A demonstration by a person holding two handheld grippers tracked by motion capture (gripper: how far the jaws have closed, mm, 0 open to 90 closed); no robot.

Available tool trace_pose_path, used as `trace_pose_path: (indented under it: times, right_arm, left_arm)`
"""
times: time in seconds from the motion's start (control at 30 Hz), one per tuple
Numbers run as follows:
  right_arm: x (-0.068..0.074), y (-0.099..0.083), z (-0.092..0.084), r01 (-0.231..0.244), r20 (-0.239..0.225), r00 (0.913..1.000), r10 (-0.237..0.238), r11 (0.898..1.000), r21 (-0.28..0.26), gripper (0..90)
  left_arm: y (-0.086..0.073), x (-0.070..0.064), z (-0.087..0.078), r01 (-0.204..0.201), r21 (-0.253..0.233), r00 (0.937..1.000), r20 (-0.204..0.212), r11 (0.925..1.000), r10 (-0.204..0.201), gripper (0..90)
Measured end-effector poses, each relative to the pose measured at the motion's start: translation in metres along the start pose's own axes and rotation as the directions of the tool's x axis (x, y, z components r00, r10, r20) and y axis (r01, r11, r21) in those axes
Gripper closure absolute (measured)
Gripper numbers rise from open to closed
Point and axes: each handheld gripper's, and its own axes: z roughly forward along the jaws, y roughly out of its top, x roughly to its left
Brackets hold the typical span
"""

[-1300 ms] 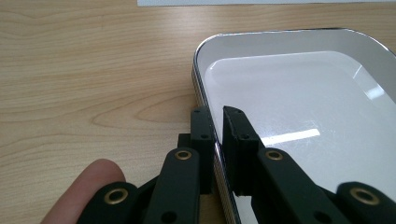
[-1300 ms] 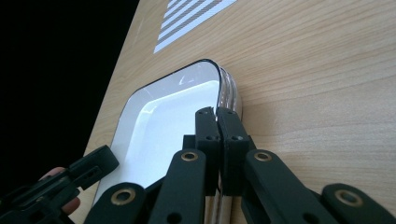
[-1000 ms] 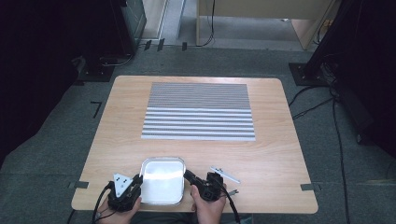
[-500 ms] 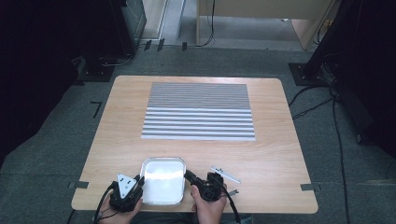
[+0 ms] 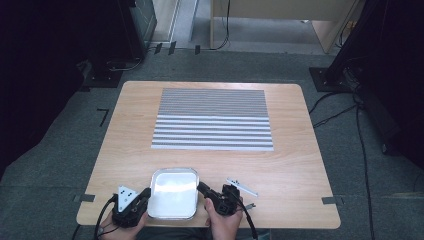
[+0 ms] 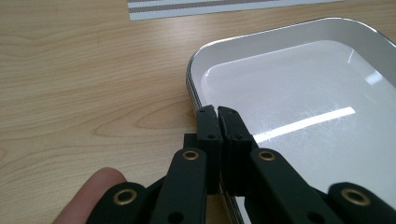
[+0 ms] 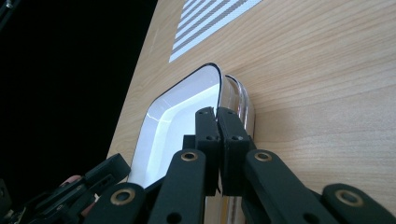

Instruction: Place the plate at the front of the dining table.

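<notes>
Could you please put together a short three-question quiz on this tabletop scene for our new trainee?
1. True or false: the left hand-held gripper is shut on the rim of the tray.
2. What lies inside the tray?
3. The striped mat lies: A) under the tray, B) beyond the tray, apart from it, C) off the table.

Key: 1 true; the right hand-held gripper grips the opposite rim. 2 nothing. 3 B.
</notes>
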Motion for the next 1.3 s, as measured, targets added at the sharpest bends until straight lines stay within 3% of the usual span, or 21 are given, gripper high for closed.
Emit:
trace_pose_path:
  times: [0.33,0.53,0.6,0.63,0.67,0.7,0.83,0.87,0.9,0.93,0.97,1.0,1.03,1.13,1.17,1.2,1.23,1.27,1.3]
  right_arm:
    - [0.002,0.0,-0.001,0.014,-0.004,0.9999,-0.014,1.0,-0.009,87.7]
    - [0.005,-0.004,0.001,0.084,0.036,0.9959,-0.083,0.996,-0.016,85.9]
    - [0.008,-0.007,0.002,0.141,0.073,0.9876,-0.139,0.99,-0.018,85.4]
    - [0.008,-0.007,0.002,0.141,0.073,0.9876,-0.139,0.99,-0.018,85.4]
    - [0.01,-0.007,0.003,0.157,0.084,0.9843,-0.155,0.987,-0.017,85.2]
    - [0.013,-0.009,0.005,0.203,0.115,0.9729,-0.2,0.979,-0.014,85.4]
    - [0.018,-0.012,0.005,0.246,0.157,0.9583,-0.239,0.969,-0.023,85.9]
    - [0.022,-0.014,0.007,0.283,0.19,0.9426,-0.275,0.959,-0.021,85.6]
    - [0.022,-0.014,0.007,0.283,0.19,0.9426,-0.275,0.959,-0.021,85.6]
    - [0.023,-0.015,0.008,0.298,0.204,0.9356,-0.288,0.954,-0.02,85.5]
    - [0.026,-0.017,0.009,0.326,0.228,0.9218,-0.314,0.945,-0.019,85.1]
    - [0.026,-0.017,0.009,0.326,0.228,0.9218,-0.314,0.945,-0.019,85.1]
    - [0.028,-0.019,0.01,0.342,0.244,0.9129,-0.327,0.94,-0.017,84.4]
    - [0.028,-0.021,0.011,0.355,0.256,0.9052,-0.34,0.935,-0.016,83.9]
    - [0.029,-0.022,0.012,0.375,0.27,0.8943,-0.357,0.927,-0.017,83.8]
    - [0.029,-0.022,0.012,0.375,0.27,0.8943,-0.357,0.927,-0.017,83.8]
    - [0.031,-0.024,0.013,0.39,0.285,0.8846,-0.369,0.921,-0.016,83.8]
    - [0.031,-0.024,0.013,0.39,0.285,0.8846,-0.369,0.921,-0.016,83.8]
    - [0.032,-0.024,0.014,0.399,0.298,0.8773,-0.376,0.917,-0.015,84.2]
  left_arm:
    - [0.0,-0.002,0.001,-0.013,0.001,0.9999,0.006,0.9999,0.013,84.0]
    - [0.0,-0.003,0.001,-0.025,-0.005,0.9997,0.005,0.9997,0.025,83.2]
    - [0.0,-0.004,0.001,-0.031,-0.01,0.9995,0.001,0.9995,0.031,82.8]
    - [0.0,-0.004,0.001,-0.031,-0.01,0.9995,0.001,0.9995,0.031,82.6]
    - [0.0,-0.004,0.001,-0.034,-0.01,0.9994,0.0,0.9994,0.034,82.6]
    - [0.0,-0.005,0.001,-0.038,-0.01,0.9993,-0.002,0.9992,0.038,82.2]
    - [0.0,-0.006,0.002,-0.043,-0.012,0.9991,-0.003,0.999,0.043,81.6]
    - [0.0,-0.006,0.002,-0.044,-0.012,0.999,-0.004,0.9989,0.044,81.1]
    - [0.0,-0.006,0.002,-0.045,-0.012,0.999,-0.004,0.9989,0.045,81.1]
    - [0.0,-0.006,0.002,-0.045,-0.012,0.999,-0.003,0.9989,0.045,81.1]
    - [0.0,-0.006,0.002,-0.043,-0.013,0.9991,-0.002,0.999,0.043,81.0]
    - [0.0,-0.006,0.002,-0.043,-0.013,0.9991,-0.002,0.999,0.043,81.0]
    - [0.0,-0.006,0.002,-0.046,-0.012,0.9989,-0.005,0.9989,0.046,80.9]
    - [0.0,-0.007,0.001,-0.047,-0.013,0.9989,-0.005,0.9988,0.047,80.1]
    - [0.0,-0.006,0.001,-0.044,-0.014,0.999,-0.004,0.9989,0.044,79.9]
    - [0.0,-0.006,0.001,-0.044,-0.014,0.999,-0.004,0.9989,0.044,79.8]
    - [0.0,-0.006,0.001,-0.043,-0.014,0.9991,-0.004,0.999,0.043,79.5]
    - [0.0,-0.007,0.001,-0.043,-0.014,0.9991,-0.004,0.999,0.043,79.5]
    - [0.0,-0.007,0.001,-0.043,-0.015,0.9991,-0.003,0.999,0.043,79.3]
